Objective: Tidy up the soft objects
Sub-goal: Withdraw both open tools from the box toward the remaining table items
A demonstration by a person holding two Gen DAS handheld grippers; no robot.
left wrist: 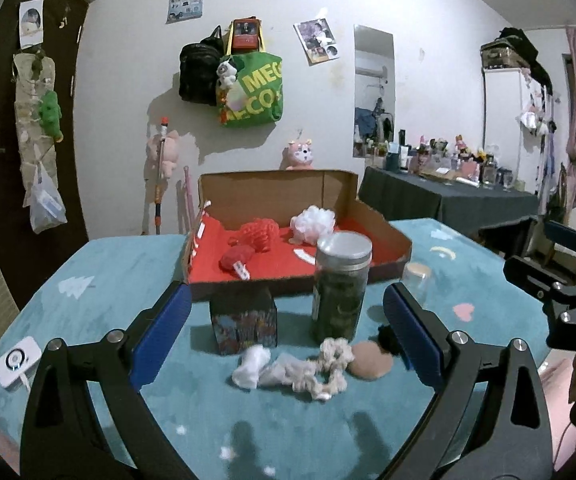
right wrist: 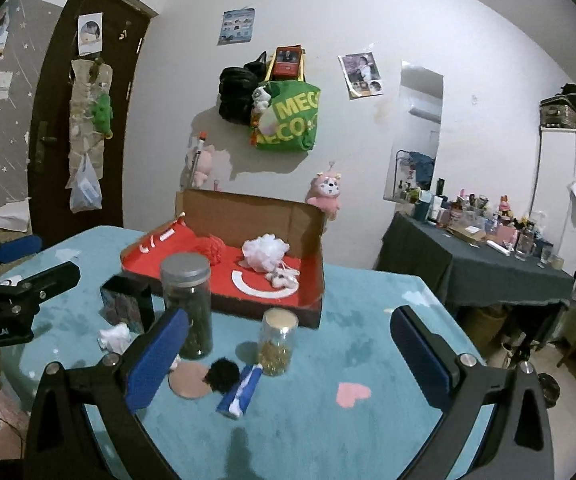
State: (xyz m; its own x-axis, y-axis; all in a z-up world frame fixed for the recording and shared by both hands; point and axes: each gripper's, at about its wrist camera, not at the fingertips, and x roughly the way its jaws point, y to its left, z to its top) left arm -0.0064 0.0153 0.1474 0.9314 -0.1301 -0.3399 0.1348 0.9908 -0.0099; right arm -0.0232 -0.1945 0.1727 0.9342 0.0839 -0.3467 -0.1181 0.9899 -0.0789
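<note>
Partway through, by the look of it. Box (left wrist: 384, 236) is already holding a red puff (left wrist: 261, 230), a white puff (left wrist: 312, 220), a red lump (left wrist: 236, 257); in the right view a small white toy (right wrist: 281, 276) is lying there too.

Still sitting on the bench (left wrist: 119, 280), in front of the tall jar (left wrist: 340, 286): white wad (left wrist: 251, 366), rope knot (left wrist: 328, 368), tan pad (left wrist: 370, 364), black pom (right wrist: 221, 374). Blue-white pack (right wrist: 241, 390) is lying beside the small jar (right wrist: 276, 342).

Left gripper (left wrist: 285, 336) is hovering spread over that row, holding nothing. Right gripper (right wrist: 288, 354) is also spread, empty. I'm guessing four or five pieces are remaining.
</note>
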